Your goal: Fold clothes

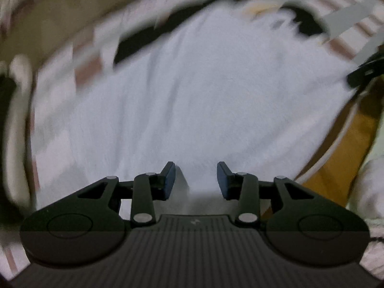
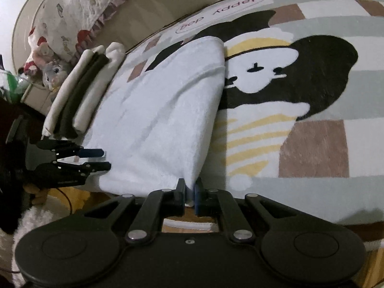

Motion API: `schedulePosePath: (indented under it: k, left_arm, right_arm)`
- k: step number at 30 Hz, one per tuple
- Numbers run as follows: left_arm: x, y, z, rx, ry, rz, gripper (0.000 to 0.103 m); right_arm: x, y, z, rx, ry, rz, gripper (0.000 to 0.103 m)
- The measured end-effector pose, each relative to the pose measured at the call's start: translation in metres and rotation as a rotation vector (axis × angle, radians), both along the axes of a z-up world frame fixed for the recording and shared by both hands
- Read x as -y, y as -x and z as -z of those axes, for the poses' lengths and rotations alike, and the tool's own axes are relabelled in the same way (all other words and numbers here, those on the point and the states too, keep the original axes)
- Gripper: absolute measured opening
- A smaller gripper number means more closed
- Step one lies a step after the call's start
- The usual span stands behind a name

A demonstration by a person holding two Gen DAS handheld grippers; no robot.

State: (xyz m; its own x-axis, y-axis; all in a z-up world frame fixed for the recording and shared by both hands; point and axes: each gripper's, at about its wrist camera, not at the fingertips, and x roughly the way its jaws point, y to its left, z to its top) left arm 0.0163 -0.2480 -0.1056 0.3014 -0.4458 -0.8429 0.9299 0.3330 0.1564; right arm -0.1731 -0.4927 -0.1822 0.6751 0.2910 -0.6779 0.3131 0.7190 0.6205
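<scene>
Blanket [image 2: 312,144] reads "Happy dog" | right tongs [image 2: 190,193] pinch white towel [image 2: 156,120] | left tongs [image 1: 195,180] open

The left tongs [image 1: 195,180] are held parted over a white cloth [image 1: 187,91], blurred, spread on a patterned blanket [image 1: 84,72]; nothing is gripped.

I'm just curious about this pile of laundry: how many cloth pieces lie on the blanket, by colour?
White towel: 1
Cream folded pieces: 2
Dark folded piece: 1
Total: 4
</scene>
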Motion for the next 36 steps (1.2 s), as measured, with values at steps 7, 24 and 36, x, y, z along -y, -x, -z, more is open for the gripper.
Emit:
schedulePosePath:
  k: [7, 24, 36]
  left_arm:
    - [0.045, 0.055, -0.037, -0.16, 0.249, 0.152, 0.055]
    - [0.04, 0.012, -0.012, -0.189, 0.309, -0.212, 0.009]
    - [0.028, 0.0, -0.016, -0.246, 0.39, -0.235, 0.009]
  right_arm:
    - [0.015, -0.006, -0.033, 0.098, -0.146, 0.014, 0.008]
    - [0.026, -0.065, -0.086, 0.098, -0.241, -0.038, 0.018]
    - [0.099, -0.131, 0.015, -0.115, -0.415, 0.199, 0.065]
